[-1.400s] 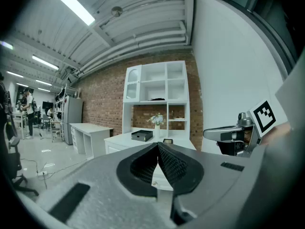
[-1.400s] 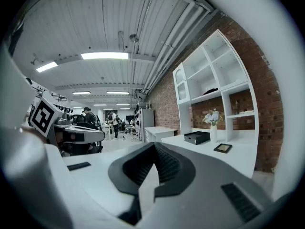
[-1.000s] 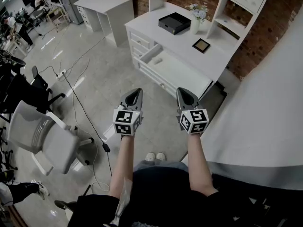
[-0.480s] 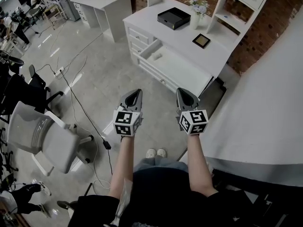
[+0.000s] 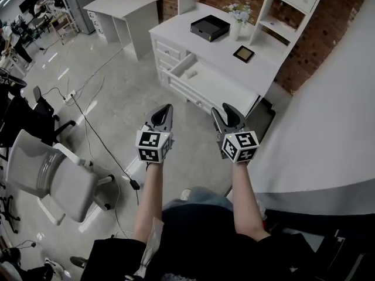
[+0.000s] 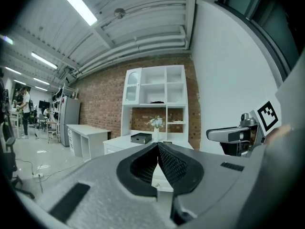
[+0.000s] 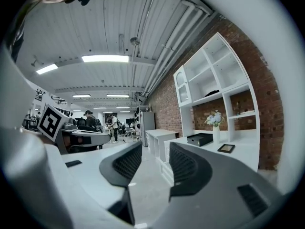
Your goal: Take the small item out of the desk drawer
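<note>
A white desk [image 5: 234, 78] stands ahead against the brick wall, with its upper left drawer [image 5: 182, 66] pulled open. In the drawer lies a small pale item [image 5: 190, 73], too small to make out. Both grippers hang in the air over the floor, well short of the desk. My left gripper [image 5: 163, 114] is shut and empty; its pads meet in the left gripper view [image 6: 157, 150]. My right gripper [image 5: 229, 115] is opening, and its jaws stand apart with nothing between them [image 7: 155, 163]. The desk [image 7: 209, 144] shows past them.
On the desk top are a black tray [image 5: 210, 27], a vase of flowers [image 5: 237, 20] and a small picture frame [image 5: 244, 54]. A large white counter [image 5: 328, 127] runs along the right. A grey office chair [image 5: 50, 177] and floor cables [image 5: 96, 127] lie to the left.
The right gripper's jaws have parted from shut. Both grippers have come a little up and forward in the head view as the person steps toward the desk.
</note>
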